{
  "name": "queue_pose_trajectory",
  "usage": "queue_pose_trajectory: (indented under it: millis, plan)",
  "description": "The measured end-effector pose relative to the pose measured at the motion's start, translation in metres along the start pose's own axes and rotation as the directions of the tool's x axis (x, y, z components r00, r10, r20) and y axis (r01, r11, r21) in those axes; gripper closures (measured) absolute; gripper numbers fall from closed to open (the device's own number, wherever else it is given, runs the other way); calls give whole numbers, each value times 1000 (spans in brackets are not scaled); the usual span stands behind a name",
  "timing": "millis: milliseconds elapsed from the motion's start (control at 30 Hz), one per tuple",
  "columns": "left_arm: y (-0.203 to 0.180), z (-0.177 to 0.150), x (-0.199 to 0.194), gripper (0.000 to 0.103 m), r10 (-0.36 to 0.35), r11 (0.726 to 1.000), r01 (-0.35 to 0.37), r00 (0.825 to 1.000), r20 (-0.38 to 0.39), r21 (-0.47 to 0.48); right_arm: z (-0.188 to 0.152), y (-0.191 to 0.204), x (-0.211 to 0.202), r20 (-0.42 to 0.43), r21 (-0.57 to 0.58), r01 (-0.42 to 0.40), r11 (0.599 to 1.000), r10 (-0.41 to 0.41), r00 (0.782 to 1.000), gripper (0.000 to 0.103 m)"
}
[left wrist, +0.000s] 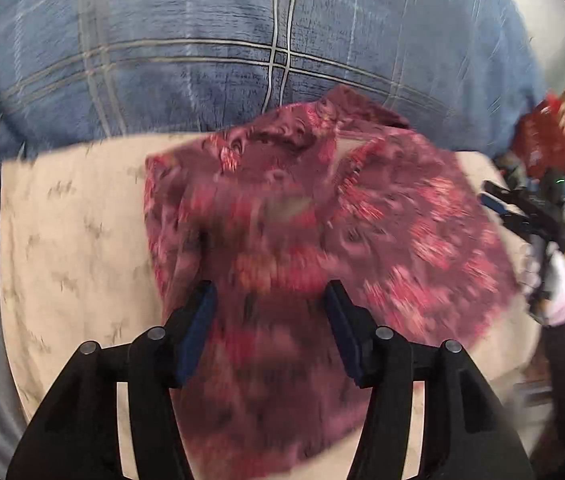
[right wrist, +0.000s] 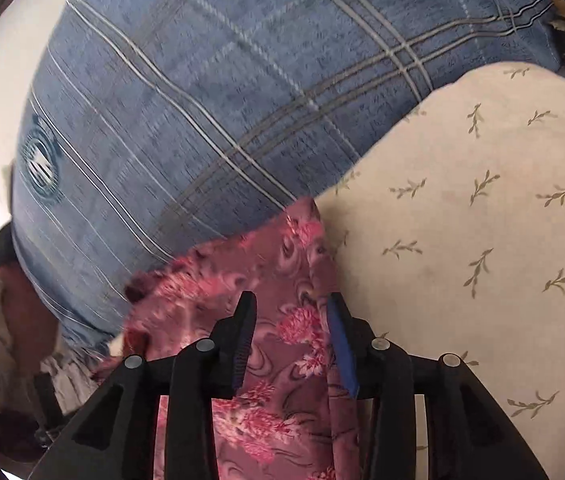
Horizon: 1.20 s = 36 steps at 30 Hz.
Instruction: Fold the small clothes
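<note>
Left wrist view showed a maroon fabric garment with pink flower print (left wrist: 282, 216) lying on a cream cloth with small leaf sprigs (left wrist: 74, 232), beside a blue plaid blanket (left wrist: 202, 40). Both the left gripper (left wrist: 270, 300) and right gripper (right wrist: 290, 312) pointed down over it, jaws parted, pads clear of the cloth. No writing could be read.

The garment (right wrist: 282, 332) is glossy, satin-like cloth. The blanket (right wrist: 210, 92) is matt, ribbed fabric. The sheet (right wrist: 482, 240) is smooth matt cotton-like cloth.
</note>
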State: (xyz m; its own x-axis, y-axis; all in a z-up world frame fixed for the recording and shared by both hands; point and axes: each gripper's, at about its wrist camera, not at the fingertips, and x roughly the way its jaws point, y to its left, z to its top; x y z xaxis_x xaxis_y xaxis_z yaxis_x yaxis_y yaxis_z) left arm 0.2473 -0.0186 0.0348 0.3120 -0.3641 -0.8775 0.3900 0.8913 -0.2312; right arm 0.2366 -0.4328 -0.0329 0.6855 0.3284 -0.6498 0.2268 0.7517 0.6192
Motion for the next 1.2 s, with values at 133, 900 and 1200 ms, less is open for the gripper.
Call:
queue_pose_trajectory:
  millis: [133,900,1200]
  plan:
    - [-1,50,32,84,169,985,-169,986,-2,-22,-1,2,14,-2,48,-9,999,9,1000,64]
    - [77,7,28,60,110,907,-155,985,-135,-392,4,4,32,-55,-36,181,983,-182,982,95]
    - [90,-55,-62,60,7,923,-16,1000,-23,-384,-25,-7,-45,-6,-3,77,997,-77,997,81]
